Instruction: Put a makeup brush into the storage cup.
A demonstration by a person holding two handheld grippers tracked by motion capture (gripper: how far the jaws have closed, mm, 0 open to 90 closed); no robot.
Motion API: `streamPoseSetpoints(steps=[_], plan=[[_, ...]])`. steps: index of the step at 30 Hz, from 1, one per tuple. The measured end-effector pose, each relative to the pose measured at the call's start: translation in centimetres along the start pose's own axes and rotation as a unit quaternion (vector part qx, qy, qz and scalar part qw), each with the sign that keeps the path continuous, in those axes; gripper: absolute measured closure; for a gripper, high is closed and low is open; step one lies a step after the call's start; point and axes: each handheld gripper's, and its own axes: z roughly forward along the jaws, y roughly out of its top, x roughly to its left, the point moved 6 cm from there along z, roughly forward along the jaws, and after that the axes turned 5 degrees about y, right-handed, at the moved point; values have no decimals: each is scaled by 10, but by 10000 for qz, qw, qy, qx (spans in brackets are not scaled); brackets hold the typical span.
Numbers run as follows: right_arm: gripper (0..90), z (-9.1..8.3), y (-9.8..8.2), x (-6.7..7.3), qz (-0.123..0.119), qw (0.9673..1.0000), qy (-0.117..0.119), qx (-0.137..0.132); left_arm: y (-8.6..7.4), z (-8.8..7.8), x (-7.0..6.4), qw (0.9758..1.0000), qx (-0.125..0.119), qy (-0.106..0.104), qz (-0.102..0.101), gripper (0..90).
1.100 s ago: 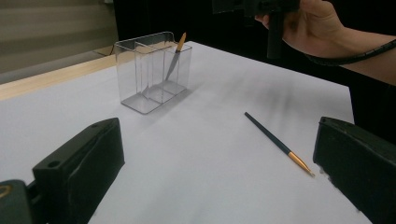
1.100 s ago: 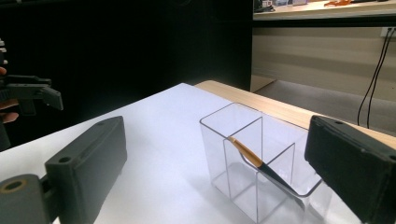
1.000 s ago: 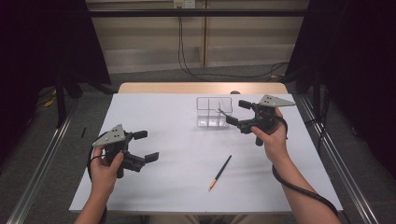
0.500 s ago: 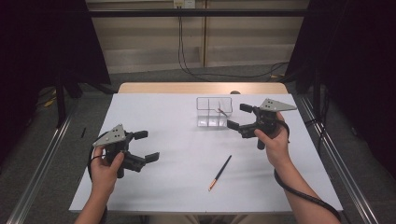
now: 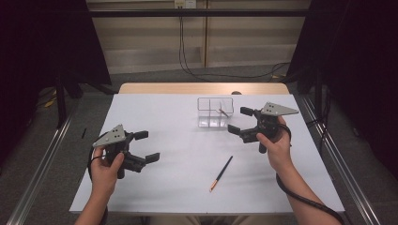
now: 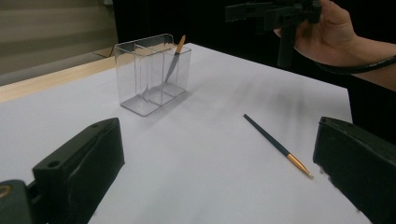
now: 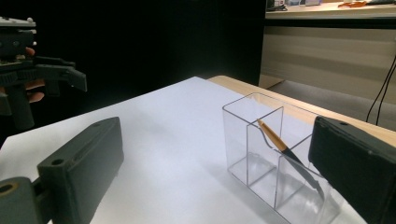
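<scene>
Clear plastic organiser [image 5: 215, 112] holds one brush [image 7: 280, 145], apparently in an end compartment; another brush [image 5: 221, 173] lies on the table [image 5: 178, 117] between left gripper [image 5: 142, 146] and right gripper [image 5: 241, 120], both held wide open, empty.

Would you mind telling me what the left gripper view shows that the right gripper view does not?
The left gripper view alone shows the loose brush lying flat on the white table, and the right gripper held in a hand above it. The right gripper view alone shows the left gripper far off against the dark backdrop. Both share the clear organizer with a second brush leaning inside one end compartment, framed by open black fingers.
</scene>
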Motion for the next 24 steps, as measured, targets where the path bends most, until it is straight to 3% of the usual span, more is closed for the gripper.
streamPoseSetpoints(steps=[24], plan=[[26,-11,-15,11,-100,9999,11,130,-1,3,-1,10000,57,-23,10,17]])
